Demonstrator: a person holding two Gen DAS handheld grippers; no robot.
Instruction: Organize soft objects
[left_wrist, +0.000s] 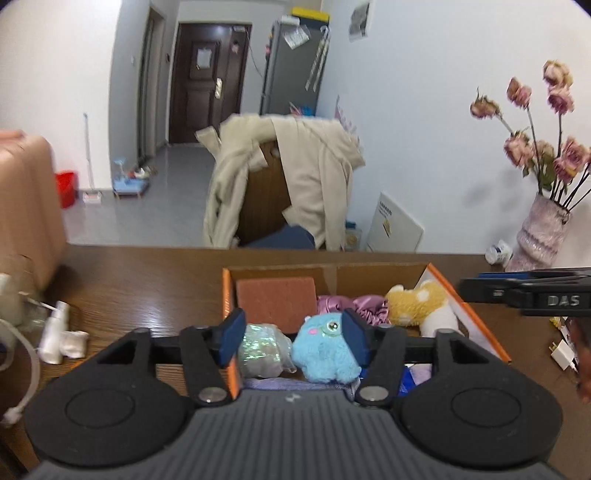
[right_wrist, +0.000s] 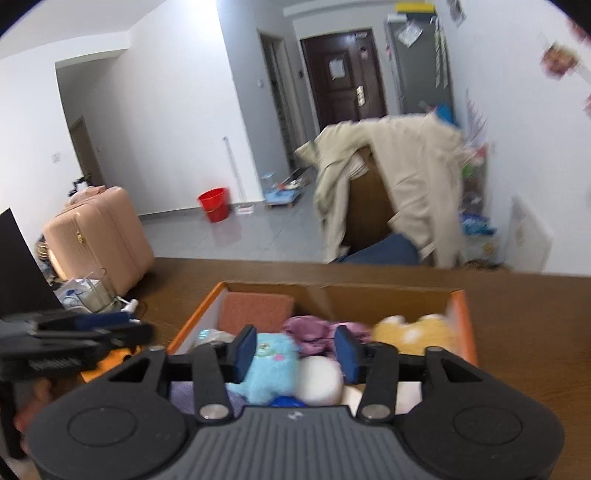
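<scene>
An orange-edged cardboard box (left_wrist: 226, 291) sits on the brown table and holds soft things: a blue plush toy (left_wrist: 323, 349), a yellow spotted plush (left_wrist: 415, 301), purple satin cloth (left_wrist: 351, 304), a brown sponge block (left_wrist: 277, 299) and an iridescent bag (left_wrist: 258, 349). My left gripper (left_wrist: 293, 338) is open above the box's near end, with the blue plush between and below its fingers. My right gripper (right_wrist: 297, 352) is open above the same box (right_wrist: 463, 325), over the blue plush (right_wrist: 271, 365) and a white ball (right_wrist: 319, 380).
A vase of dried pink roses (left_wrist: 541, 236) stands at the table's right back. A white spray bottle (left_wrist: 55, 328) and cables lie left of the box. A chair draped with a beige coat (left_wrist: 288, 177) stands behind the table. A pink suitcase (right_wrist: 99, 236) and a red bucket (right_wrist: 214, 203) stand on the floor.
</scene>
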